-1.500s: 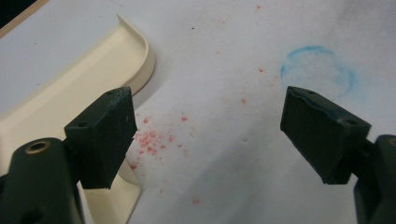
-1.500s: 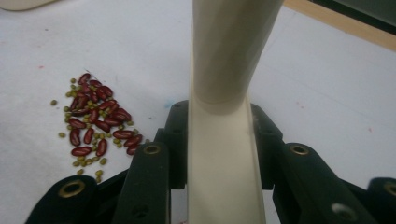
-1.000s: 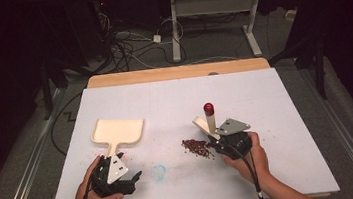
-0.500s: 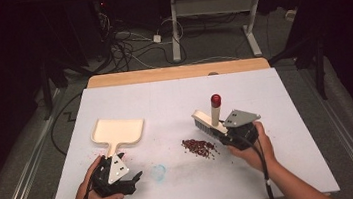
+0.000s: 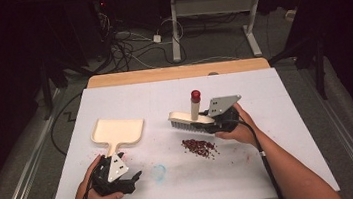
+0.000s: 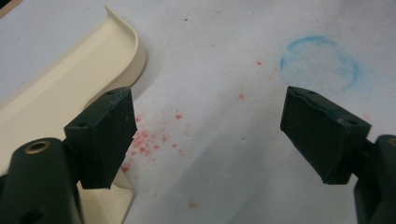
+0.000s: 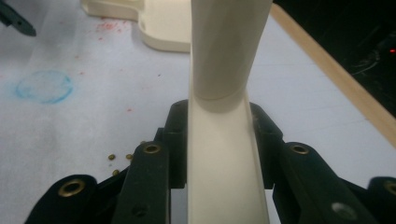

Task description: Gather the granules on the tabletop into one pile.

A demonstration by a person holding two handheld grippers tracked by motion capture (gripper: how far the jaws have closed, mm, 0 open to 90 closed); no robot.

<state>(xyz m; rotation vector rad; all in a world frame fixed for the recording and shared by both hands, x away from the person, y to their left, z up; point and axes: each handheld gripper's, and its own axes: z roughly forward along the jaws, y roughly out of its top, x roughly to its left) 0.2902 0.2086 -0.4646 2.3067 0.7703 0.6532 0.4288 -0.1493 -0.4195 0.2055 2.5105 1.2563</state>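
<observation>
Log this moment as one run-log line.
right gripper: shut on brush, lifted beside red bits | left gripper: open, near dustpan | bits unswept

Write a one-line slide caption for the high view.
Right gripper clamps a cream brush above dark red grains; open left gripper waits near the dustpan.

Your cream plastic brush (image 5: 192, 119) has a red-capped upright handle and pale bristles. Dark red beads (image 5: 199, 146) speckle the white desk (image 5: 279, 133). The cream plastic dustpan (image 5: 118, 132) sits by pinkish-red smudges and a faint blue ring (image 6: 321, 63).
</observation>
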